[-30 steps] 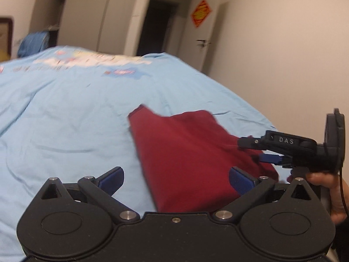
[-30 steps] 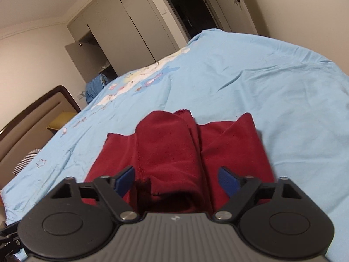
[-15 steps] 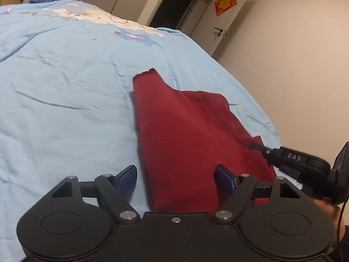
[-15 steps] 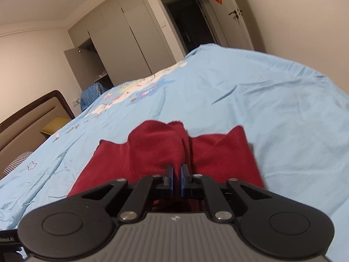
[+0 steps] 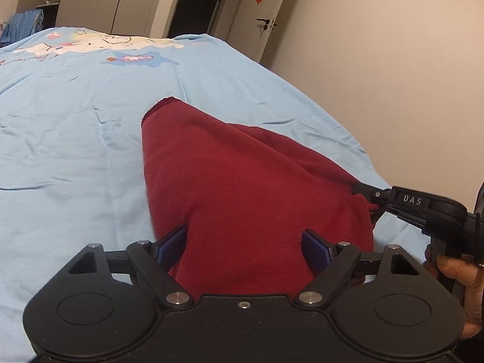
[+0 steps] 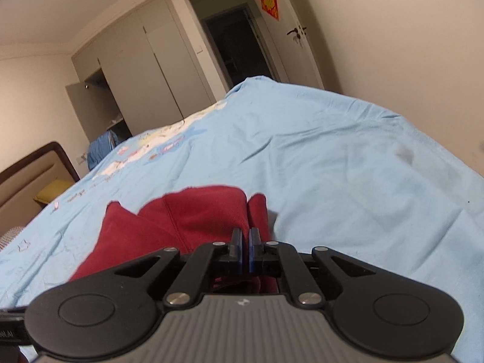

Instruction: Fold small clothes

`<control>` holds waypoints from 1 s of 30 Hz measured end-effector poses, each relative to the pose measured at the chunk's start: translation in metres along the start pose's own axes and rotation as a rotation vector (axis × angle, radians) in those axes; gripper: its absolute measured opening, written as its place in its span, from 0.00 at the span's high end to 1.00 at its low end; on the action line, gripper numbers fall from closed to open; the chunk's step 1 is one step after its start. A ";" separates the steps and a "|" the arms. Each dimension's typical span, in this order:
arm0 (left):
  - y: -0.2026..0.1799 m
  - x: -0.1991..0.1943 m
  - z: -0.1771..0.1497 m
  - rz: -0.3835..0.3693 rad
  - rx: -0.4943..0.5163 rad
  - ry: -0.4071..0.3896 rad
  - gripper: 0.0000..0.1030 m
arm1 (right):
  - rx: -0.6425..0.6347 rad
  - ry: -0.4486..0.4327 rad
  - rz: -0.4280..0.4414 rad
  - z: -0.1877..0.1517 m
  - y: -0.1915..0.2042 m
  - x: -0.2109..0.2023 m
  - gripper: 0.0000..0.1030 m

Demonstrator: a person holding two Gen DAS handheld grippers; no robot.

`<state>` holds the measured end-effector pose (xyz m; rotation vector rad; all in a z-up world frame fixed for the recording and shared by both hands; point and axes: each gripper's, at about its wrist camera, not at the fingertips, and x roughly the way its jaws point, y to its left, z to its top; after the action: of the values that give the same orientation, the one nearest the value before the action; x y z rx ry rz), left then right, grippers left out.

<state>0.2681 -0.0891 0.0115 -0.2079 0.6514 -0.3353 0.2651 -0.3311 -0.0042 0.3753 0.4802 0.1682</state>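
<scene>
A dark red garment (image 5: 248, 181) lies on the light blue bed sheet (image 5: 75, 139), partly folded. My left gripper (image 5: 245, 245) is open, its blue pads on either side of the garment's near edge, with cloth bulging up between them. My right gripper (image 6: 245, 249) is shut on the red garment (image 6: 193, 214), pinching a raised fold. In the left wrist view the right gripper (image 5: 363, 192) grips the garment's right corner and lifts it off the sheet, with a hand (image 5: 459, 275) on its handle.
The bed sheet (image 6: 348, 166) spreads wide to the left and far side, with a cartoon print (image 5: 90, 45) near the far end. A wall (image 5: 393, 75) runs close along the bed's right edge. A headboard (image 6: 33, 166), wardrobe (image 6: 136, 75) and dark doorway (image 6: 236, 48) stand beyond.
My right gripper closed on the garment's fold and has lifted it, bunching the cloth. My left gripper stayed open and moved in so the garment's near edge lies between its pads.
</scene>
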 end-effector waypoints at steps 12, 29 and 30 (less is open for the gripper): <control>0.033 -0.039 -0.004 -0.009 -0.134 -0.045 0.06 | -0.224 -0.015 0.061 -0.021 0.015 -0.057 0.35; 0.043 -0.056 -0.012 0.014 -0.183 -0.039 0.05 | -0.619 0.030 0.067 -0.067 0.082 -0.054 0.93; 0.043 -0.056 -0.013 0.014 -0.184 -0.040 0.05 | -0.640 0.006 0.054 -0.067 0.084 -0.059 0.95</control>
<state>0.2285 -0.0299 0.0205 -0.3846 0.6444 -0.2575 0.1759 -0.2475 -0.0016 -0.2396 0.3981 0.3620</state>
